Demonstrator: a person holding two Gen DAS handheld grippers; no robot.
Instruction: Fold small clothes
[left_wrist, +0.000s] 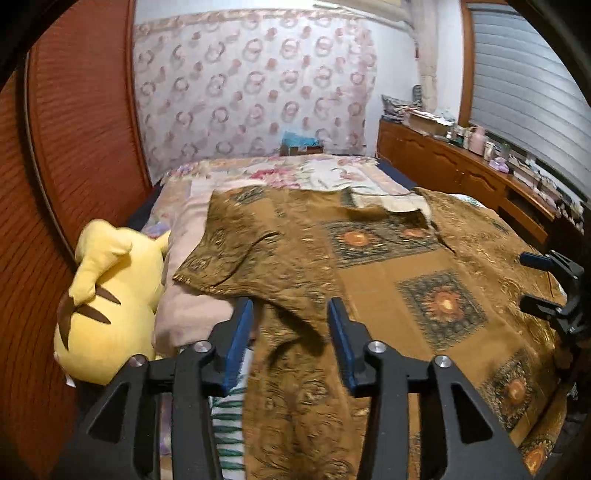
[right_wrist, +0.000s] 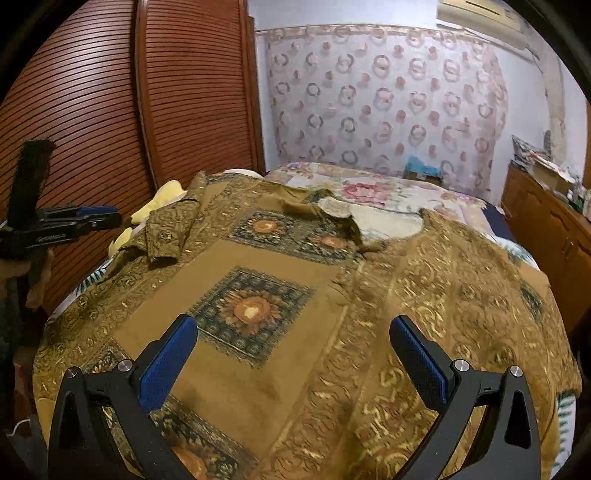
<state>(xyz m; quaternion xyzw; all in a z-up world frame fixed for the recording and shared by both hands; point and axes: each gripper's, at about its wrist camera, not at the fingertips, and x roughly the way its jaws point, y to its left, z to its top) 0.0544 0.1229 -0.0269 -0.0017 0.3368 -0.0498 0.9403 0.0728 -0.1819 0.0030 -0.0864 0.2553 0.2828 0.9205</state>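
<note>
- At the bed's left edge we see a yellow plush toy (left_wrist: 107, 302) beside our left gripper (left_wrist: 291, 317), whose fingers stand released over the shirt's left hem.
- The brown patterned shirt (right_wrist: 295, 314) lies spread across the bed (right_wrist: 388, 195).
- Our right gripper (right_wrist: 293, 343) hovers over it, fingers wide apart, holding nothing.

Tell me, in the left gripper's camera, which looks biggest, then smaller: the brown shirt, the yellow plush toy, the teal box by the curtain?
1. Brown patterned shirt, by far the largest.
2. Yellow plush toy.
3. Teal box, tiny here, though it sits far away, so its real size is unsure.
</note>
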